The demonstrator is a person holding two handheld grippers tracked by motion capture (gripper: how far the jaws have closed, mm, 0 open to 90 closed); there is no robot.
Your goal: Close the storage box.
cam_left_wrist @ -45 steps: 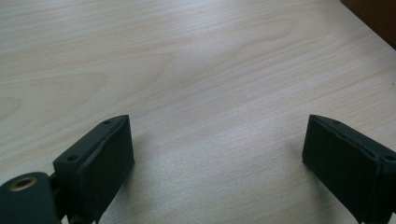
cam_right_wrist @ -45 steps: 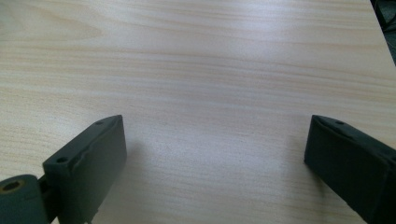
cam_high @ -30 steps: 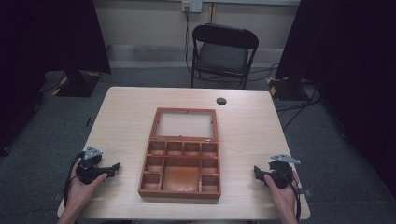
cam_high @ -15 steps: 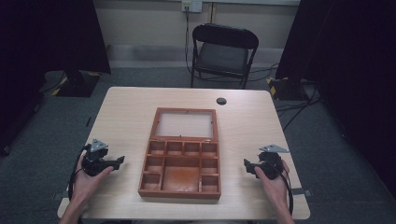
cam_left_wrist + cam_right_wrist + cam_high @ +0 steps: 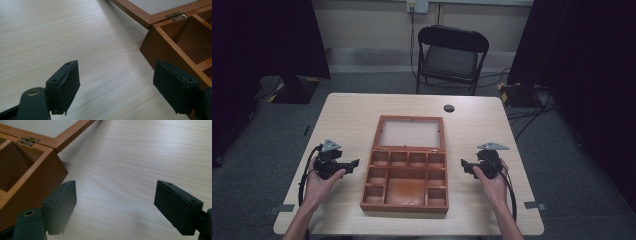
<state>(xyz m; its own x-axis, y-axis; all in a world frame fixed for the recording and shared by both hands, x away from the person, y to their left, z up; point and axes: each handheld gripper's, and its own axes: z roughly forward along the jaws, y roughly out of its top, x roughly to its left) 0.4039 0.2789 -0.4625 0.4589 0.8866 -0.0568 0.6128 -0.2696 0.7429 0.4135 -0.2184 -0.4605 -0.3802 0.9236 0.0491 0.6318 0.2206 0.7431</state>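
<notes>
A brown wooden box [image 5: 406,176] with several empty compartments lies open in the middle of the table, its glass-paned lid [image 5: 410,133] folded flat behind it. My left gripper [image 5: 354,163] hovers just left of the box, open, jaws wide with nothing between them. In the left gripper view [image 5: 120,87] the box's left wall [image 5: 172,50] and a brass hinge [image 5: 176,16] are close ahead on the right. My right gripper [image 5: 465,165] is held open just right of the box. The right gripper view [image 5: 117,207] has the box corner [image 5: 37,177] at the left.
The light wooden table [image 5: 347,120] has bare surface on both sides of the box. A small black round thing [image 5: 449,108] lies near the far edge. A black folding chair [image 5: 449,55] stands behind the table. Cables trail from both grippers.
Both hands have moved inward and forward toward the box's sides. Both grippers stay open.
</notes>
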